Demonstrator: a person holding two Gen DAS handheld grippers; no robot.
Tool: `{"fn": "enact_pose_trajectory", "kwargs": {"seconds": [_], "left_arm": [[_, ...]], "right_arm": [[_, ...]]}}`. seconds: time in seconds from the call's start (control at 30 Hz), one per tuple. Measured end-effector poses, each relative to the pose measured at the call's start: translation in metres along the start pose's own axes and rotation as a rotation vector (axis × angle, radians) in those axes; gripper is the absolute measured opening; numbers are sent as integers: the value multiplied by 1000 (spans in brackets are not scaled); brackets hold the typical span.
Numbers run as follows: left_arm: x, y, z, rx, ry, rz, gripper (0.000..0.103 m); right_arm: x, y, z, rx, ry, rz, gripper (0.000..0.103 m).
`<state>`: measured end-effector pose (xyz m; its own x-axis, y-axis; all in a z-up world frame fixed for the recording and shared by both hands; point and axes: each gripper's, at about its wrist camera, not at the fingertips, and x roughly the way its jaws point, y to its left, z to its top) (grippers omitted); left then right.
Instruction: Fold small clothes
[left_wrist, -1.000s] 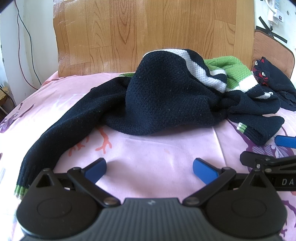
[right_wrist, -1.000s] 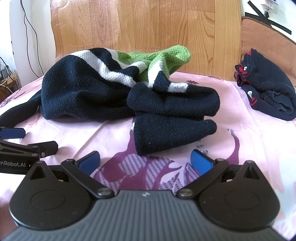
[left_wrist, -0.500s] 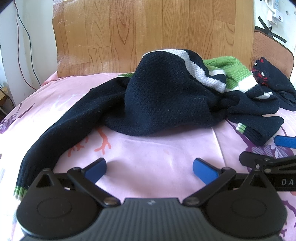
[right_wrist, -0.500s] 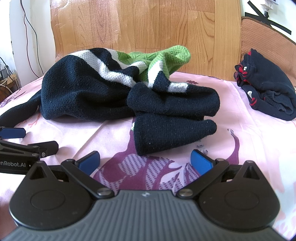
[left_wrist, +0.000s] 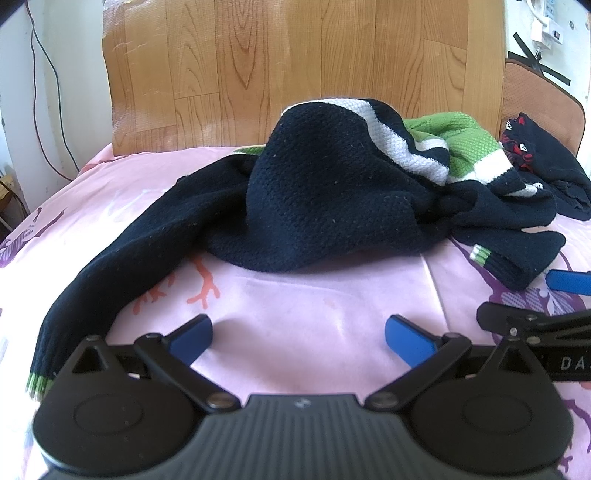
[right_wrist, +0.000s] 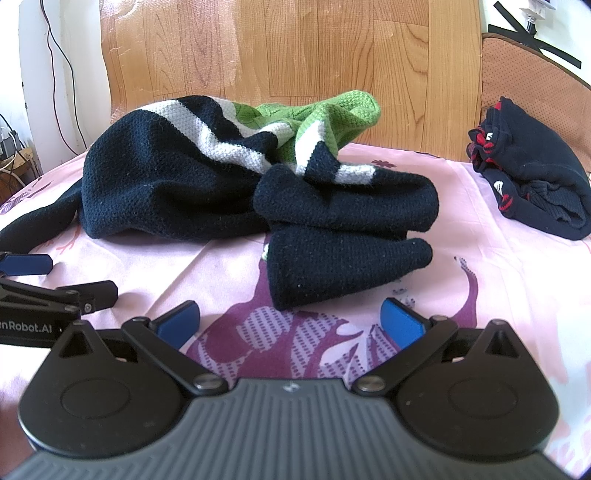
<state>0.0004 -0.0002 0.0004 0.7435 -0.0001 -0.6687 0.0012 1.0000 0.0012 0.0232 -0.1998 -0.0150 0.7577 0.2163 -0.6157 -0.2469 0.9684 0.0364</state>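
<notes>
**Both grippers wait in front of the crumpled sweater**

Almost nothing has moved since the earlier frames: the sweater keeps the same heap, and both grippers sit where they were, apart from a very slight shift in the left wrist view.

The surface is a bed (left_wrist: 295, 325) covered with a pink sheet printed with purple and coral shapes. Behind it stands a wooden headboard (left_wrist: 295, 66), with a white wall and hanging cables (left_wrist: 48, 74) to the left and a brown padded chair back (right_wrist: 535, 81) to the right.

The sweater (left_wrist: 332, 192) is dark navy with white and green stripes and lies bunched ahead of both pairs of fingers. Its long axis runs across the bed from left to right. One sleeve (left_wrist: 110, 266) trails out toward the left gripper, its green-striped cuff ending just beside the left finger. The other sleeve (right_wrist: 343, 266) is doubled over and points toward the right gripper, stopping just ahead of its fingers. A second dark garment with red marks (right_wrist: 532, 192) lies folded well to the right, apart from the sweater.

The left gripper (left_wrist: 298, 334) is held low over the sheet, fingers spread wide and holding nothing. The right gripper (right_wrist: 290, 319) sits just beside it, level and facing the headboard, its fingers likewise spread wide and empty.
</notes>
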Motion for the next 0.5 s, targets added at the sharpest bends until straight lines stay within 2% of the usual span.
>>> {"fn": "enact_pose_trajectory", "kwargs": {"seconds": [0.23, 0.3, 0.37, 0.4, 0.43, 0.5], "left_arm": [[-1, -3, -1, -9, -6, -9, 103], [-2, 1, 0, -24, -20, -48, 102], [-10, 11, 1, -59, -61, -119, 102], [-13, 17, 1, -76, -74, -134, 101], [-15, 22, 2, -90, -79, -146, 99], [-16, 34, 8, -112, -67, -143, 88]], "right_arm": [[0, 0, 0, 1, 0, 1, 103], [-1, -1, 0, 8, -4, 7, 103], [-5, -7, -1, 41, -27, 30, 102], [-9, -11, -2, 67, -54, 37, 90], [-14, -16, -2, 88, -76, 45, 73], [-20, -21, -1, 91, -98, 41, 63]]}}
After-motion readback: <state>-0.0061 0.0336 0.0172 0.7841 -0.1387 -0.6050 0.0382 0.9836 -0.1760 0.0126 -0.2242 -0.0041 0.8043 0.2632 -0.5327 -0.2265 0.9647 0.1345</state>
